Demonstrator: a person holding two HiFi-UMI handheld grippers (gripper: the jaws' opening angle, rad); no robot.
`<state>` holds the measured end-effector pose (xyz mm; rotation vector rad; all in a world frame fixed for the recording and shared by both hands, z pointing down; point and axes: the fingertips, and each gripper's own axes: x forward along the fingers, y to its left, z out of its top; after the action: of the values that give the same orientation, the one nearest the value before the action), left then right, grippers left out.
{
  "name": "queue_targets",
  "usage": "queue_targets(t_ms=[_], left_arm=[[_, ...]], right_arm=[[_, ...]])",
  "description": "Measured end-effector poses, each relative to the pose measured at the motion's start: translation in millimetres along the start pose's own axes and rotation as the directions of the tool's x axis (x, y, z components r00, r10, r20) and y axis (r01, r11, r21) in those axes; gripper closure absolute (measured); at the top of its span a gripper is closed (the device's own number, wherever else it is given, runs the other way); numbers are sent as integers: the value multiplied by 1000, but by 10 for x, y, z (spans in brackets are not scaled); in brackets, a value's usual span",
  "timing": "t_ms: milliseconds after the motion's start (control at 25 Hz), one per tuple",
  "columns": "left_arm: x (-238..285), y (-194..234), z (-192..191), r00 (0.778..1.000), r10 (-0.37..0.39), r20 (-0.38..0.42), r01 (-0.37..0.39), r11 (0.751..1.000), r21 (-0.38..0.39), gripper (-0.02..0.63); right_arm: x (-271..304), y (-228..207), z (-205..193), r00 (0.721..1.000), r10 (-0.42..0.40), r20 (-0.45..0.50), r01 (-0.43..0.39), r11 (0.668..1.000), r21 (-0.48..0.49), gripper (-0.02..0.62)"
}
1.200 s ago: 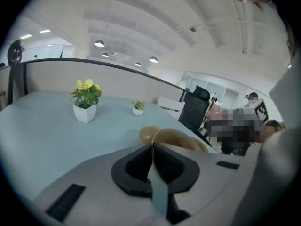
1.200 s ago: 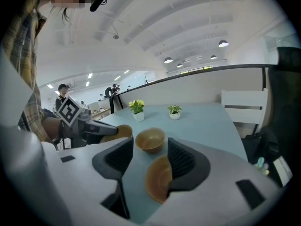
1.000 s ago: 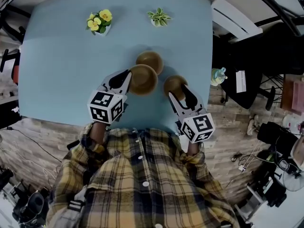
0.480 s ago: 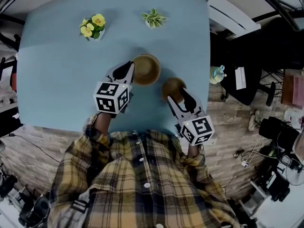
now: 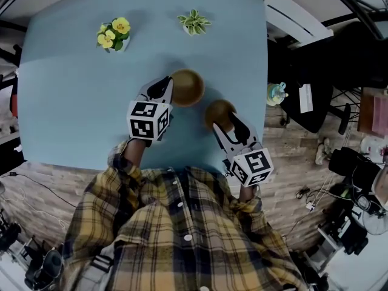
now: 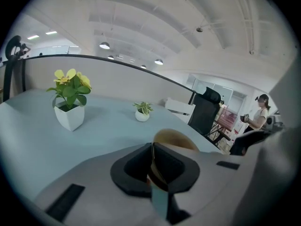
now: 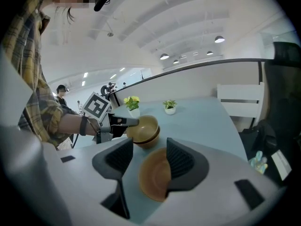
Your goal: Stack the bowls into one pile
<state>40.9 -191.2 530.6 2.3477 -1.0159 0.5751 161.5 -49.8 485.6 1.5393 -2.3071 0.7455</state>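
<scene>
Two brown bowls sit nested [image 5: 187, 86] on the light blue table [image 5: 73, 108]. My left gripper [image 5: 165, 90] is shut on the near left rim of the upper bowl [image 6: 178, 139]; the thin rim stands pinched between its black pads [image 6: 169, 166]. The right gripper view shows the same stack [image 7: 143, 130] with the left gripper [image 7: 126, 122] clamped on its rim. A third brown bowl [image 5: 218, 111] lies to the right, near the table's edge. My right gripper [image 5: 227, 121] stands open around this bowl [image 7: 151, 177], with the right finger over its rim.
A white pot of yellow flowers [image 5: 113, 33] and a small green plant [image 5: 194, 22] stand at the table's far side. The table's right edge runs close to the third bowl. Beyond it are a dark chair [image 5: 309, 111] and a small bottle [image 5: 276, 94].
My left gripper carried its bowl away from me and down onto the far bowl; the two now sit nested. The right gripper and third bowl have stayed put.
</scene>
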Motion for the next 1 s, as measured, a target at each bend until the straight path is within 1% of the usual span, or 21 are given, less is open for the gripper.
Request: queue_targets(t_ms=[120, 240, 320, 560, 800, 1000], left_arm=[[38, 39, -64, 1000, 25, -16, -25, 1000, 8, 592], [46, 66, -65, 999, 43, -5, -43, 999, 8, 592], [55, 71, -51, 999, 48, 2, -48, 999, 18, 558], [33, 97, -29, 998, 66, 16, -66, 996, 52, 507], [-103, 42, 31, 997, 70, 46, -74, 992, 99, 500], [-317, -32, 41, 995, 71, 68, -79, 989, 128, 502]], right_arm=[[22, 8, 7, 1000, 6, -3, -6, 1000, 1, 370], [32, 2, 6, 1000, 9, -4, -9, 1000, 1, 370], [37, -8, 4, 1000, 9, -5, -9, 1000, 2, 370], [74, -8, 1, 1000, 16, -8, -16, 1000, 1, 370], [85, 2, 5, 1000, 16, -10, -16, 1000, -17, 370], [63, -42, 38, 1000, 4, -10, -5, 999, -41, 370]])
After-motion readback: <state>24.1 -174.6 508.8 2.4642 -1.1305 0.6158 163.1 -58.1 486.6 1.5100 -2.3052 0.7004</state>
